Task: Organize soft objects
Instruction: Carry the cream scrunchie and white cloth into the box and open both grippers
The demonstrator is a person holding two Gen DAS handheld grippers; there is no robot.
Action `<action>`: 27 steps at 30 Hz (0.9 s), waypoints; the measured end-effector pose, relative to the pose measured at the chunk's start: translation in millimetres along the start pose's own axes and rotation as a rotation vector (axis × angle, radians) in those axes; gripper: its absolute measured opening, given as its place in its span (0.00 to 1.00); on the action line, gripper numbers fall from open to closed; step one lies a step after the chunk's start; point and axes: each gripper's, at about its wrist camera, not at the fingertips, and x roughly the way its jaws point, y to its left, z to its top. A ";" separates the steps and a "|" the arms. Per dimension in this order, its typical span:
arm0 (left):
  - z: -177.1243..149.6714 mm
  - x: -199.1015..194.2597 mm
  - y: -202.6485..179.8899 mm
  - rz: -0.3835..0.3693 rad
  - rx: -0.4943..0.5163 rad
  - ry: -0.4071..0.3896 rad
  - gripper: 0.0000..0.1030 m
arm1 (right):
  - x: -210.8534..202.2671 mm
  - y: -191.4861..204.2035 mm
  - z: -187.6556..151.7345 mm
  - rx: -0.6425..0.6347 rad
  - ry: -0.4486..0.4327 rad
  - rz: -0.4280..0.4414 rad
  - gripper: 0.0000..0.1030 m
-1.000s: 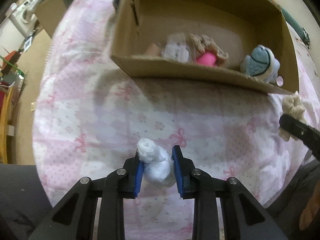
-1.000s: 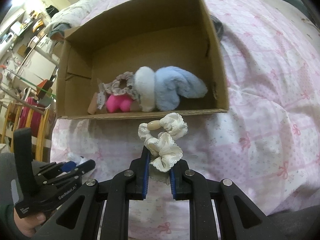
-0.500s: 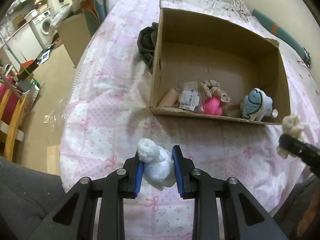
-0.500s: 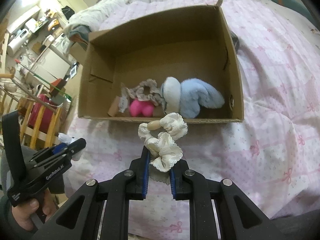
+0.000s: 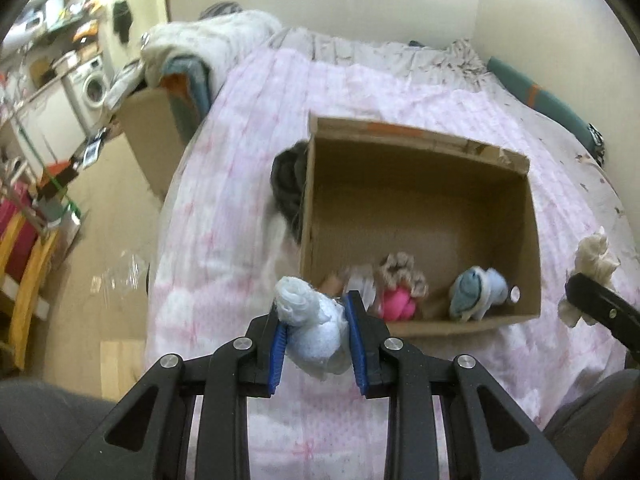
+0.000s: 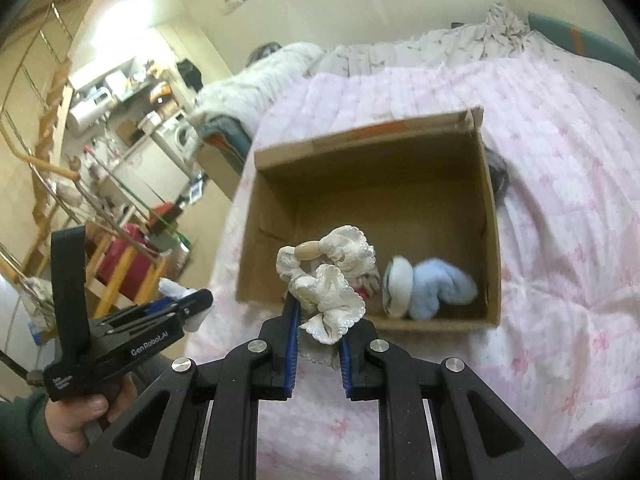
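My left gripper (image 5: pixel 317 312) is shut on a white rolled cloth (image 5: pixel 316 332), held above the bed short of the near wall of an open cardboard box (image 5: pixel 416 326). My right gripper (image 6: pixel 320 312) is shut on a cream lace scrunchie (image 6: pixel 328 280), held above the box's near edge (image 6: pixel 440 324). In the box lie a pink soft toy (image 5: pixel 396 304), a beige scrunchie (image 5: pixel 400 272) and a blue and white plush (image 5: pixel 476 292), which also shows in the right wrist view (image 6: pixel 432 284). The right gripper with the scrunchie (image 5: pixel 592 264) shows at the right of the left wrist view.
The box sits on a bed with a pink patterned quilt (image 5: pixel 240 160). A dark bundle (image 5: pixel 288 184) lies against the box's left wall. The bed's left edge drops to a wooden floor (image 5: pixel 116 208). A second cardboard box (image 5: pixel 152 128) stands beside the bed.
Both grippers have risen and pulled back with their loads, so the box looks smaller and lies farther below. Both grips are unchanged.
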 end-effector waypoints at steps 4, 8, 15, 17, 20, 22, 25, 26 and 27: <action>24.4 2.5 -6.1 -0.018 0.008 -0.030 0.24 | -9.0 0.2 17.9 0.002 -0.033 0.016 0.18; 44.6 12.6 -13.7 -0.023 0.032 -0.043 0.24 | -10.1 -2.6 37.5 -0.008 -0.057 0.016 0.18; 59.8 47.2 -30.7 -0.004 0.111 -0.043 0.24 | 14.0 -11.4 57.6 -0.015 -0.058 0.010 0.18; 59.8 59.2 -33.7 -0.013 0.124 -0.031 0.24 | 27.6 -17.9 59.5 -0.012 -0.033 -0.002 0.18; 59.2 78.1 -37.0 -0.030 0.141 -0.013 0.24 | 50.7 -23.9 65.2 -0.043 0.023 -0.022 0.18; 54.8 86.3 -34.7 -0.042 0.138 -0.004 0.24 | 58.6 -28.4 64.5 -0.046 0.029 -0.017 0.18; 53.3 99.9 -33.0 -0.062 0.111 0.051 0.24 | 66.3 -37.8 55.8 -0.014 0.033 -0.016 0.18; 53.4 99.5 -32.9 -0.059 0.112 0.043 0.24 | 68.8 -40.4 53.5 -0.001 0.043 -0.022 0.18; 53.6 99.1 -33.8 -0.045 0.120 0.033 0.24 | 70.9 -42.6 52.4 0.002 0.050 -0.034 0.18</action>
